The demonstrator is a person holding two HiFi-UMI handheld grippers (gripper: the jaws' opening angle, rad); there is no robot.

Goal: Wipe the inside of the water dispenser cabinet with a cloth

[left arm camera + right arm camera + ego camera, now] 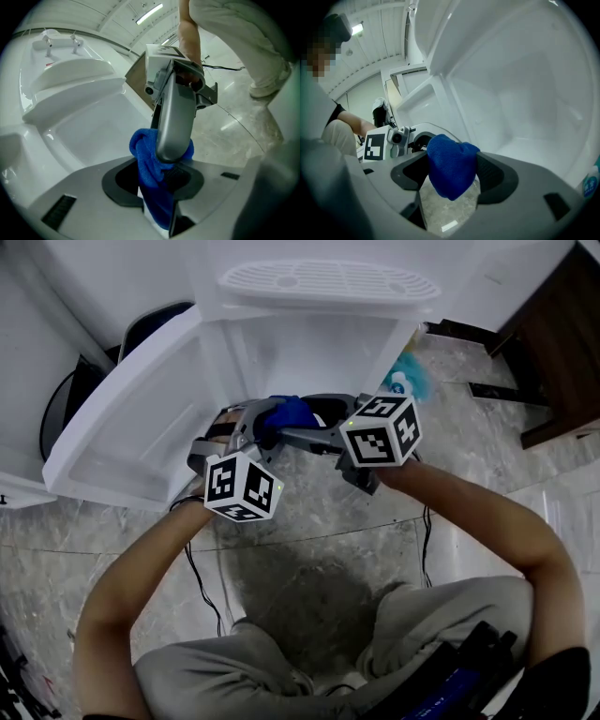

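Cloth (pixel 286 413): blue, nubby microfibre, bunched into a soft lump, held in the air just in front of the open water dispenser cabinet (pixel 309 348) at its mouth, not on any of its walls. Left gripper (pixel 157 183) is clenched on the cloth's lower folds, which are pinched in a narrow slot between grey plastic jaws with black ribbed pads. Right gripper (pixel 452 176) is released, jaws spread wide; the rounded end of the cloth sits in the gap between them, and a press by either pad is not evident. The two grippers meet nose to nose, and one smooth grey finger of the right one lies across the top of the cloth in the left gripper view. Each carries a white cube with black square markers. Cabinet interior is smooth glossy white plastic, boxy, with rounded inner corners. Its door (pixel 131 427) is swung open to the left, a moulded white panel with a shallow recess. Slotted white drip grille (pixel 328 279) sits above the opening. Floor (pixel 309 521) is polished grey marbled stone. Dark wooden furniture (pixel 553 334) stands to the right.
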